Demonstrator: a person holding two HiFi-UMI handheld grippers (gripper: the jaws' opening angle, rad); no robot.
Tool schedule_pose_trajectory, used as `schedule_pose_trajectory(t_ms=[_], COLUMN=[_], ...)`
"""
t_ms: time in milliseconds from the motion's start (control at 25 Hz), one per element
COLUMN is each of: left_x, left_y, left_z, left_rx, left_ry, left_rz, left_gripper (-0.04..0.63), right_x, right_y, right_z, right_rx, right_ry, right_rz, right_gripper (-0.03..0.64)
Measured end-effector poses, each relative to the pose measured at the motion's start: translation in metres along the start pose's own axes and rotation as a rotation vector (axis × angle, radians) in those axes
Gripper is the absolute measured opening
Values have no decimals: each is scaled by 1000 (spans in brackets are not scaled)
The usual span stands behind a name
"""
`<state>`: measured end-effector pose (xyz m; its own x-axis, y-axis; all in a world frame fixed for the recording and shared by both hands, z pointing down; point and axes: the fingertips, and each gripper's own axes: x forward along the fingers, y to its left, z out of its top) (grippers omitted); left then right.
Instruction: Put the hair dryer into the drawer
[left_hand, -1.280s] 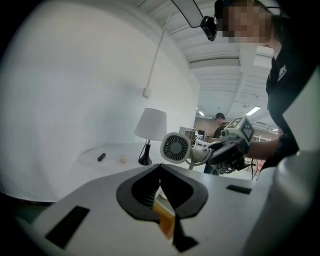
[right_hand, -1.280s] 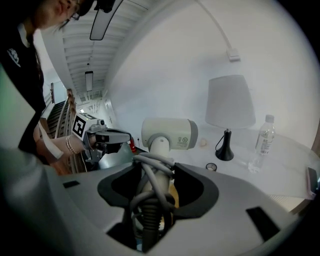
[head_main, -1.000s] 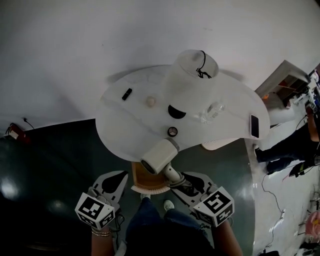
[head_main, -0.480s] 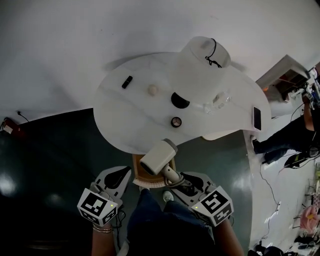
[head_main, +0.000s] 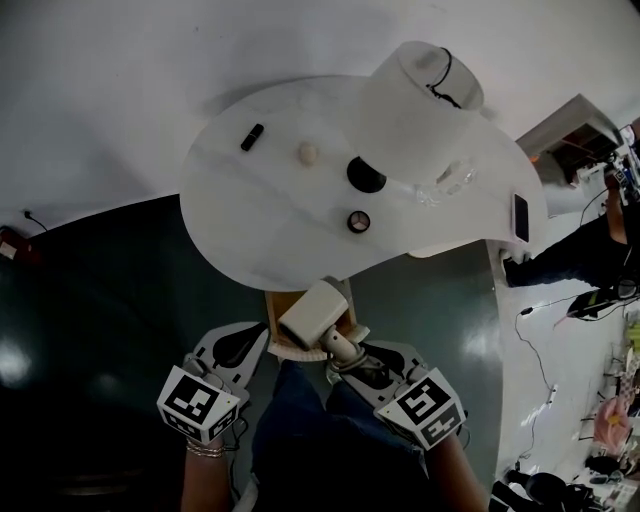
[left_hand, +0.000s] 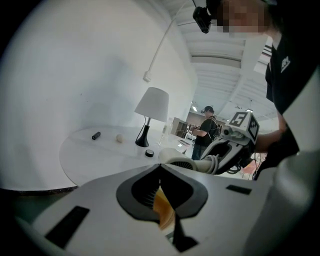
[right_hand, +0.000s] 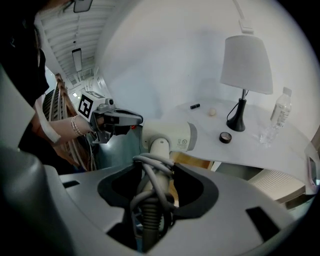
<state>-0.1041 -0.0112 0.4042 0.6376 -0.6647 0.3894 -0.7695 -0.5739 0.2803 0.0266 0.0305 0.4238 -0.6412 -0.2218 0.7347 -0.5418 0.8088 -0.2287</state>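
The cream hair dryer (head_main: 315, 312) hangs by its handle over the open wooden drawer (head_main: 276, 303) under the white table's near edge. My right gripper (head_main: 350, 362) is shut on the handle, with the grey cord wound round it. In the right gripper view the hair dryer (right_hand: 167, 137) points left, above the drawer (right_hand: 194, 161), held by the right gripper (right_hand: 155, 172). My left gripper (head_main: 245, 342) hovers left of the drawer, its jaws together and holding nothing. In the left gripper view the left gripper (left_hand: 160, 167) faces the hair dryer (left_hand: 182, 162).
On the round white table (head_main: 250, 220) stand a white lamp (head_main: 415, 90), a clear bottle (head_main: 445, 185), a tape roll (head_main: 358, 221), a pale ball (head_main: 308, 153), a small black stick (head_main: 252, 136) and a phone (head_main: 521, 217). A person (head_main: 590, 260) stands at the right.
The right gripper has carried the hair dryer off the table edge towards me, over the open drawer. The left gripper has barely shifted.
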Motion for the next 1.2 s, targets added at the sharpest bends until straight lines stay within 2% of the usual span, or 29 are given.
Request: schedule_pose_trajectory(t_ms=[360, 720, 1200], left_x=[17, 24, 27], left_y=[2, -2, -1], left_z=[-23, -43, -69], left_rx=[-19, -43, -62], left_ry=[46, 86, 131], left_rz=[-61, -109, -124], left_gripper=[15, 15, 15], right_x=[21, 39, 61], right_y=[2, 2, -4], right_z=[-23, -37, -63], right_rx=[-49, -18, 61], right_ry=[68, 126, 212], right_rz=[-28, -13, -8], right_gripper=[209, 209, 209])
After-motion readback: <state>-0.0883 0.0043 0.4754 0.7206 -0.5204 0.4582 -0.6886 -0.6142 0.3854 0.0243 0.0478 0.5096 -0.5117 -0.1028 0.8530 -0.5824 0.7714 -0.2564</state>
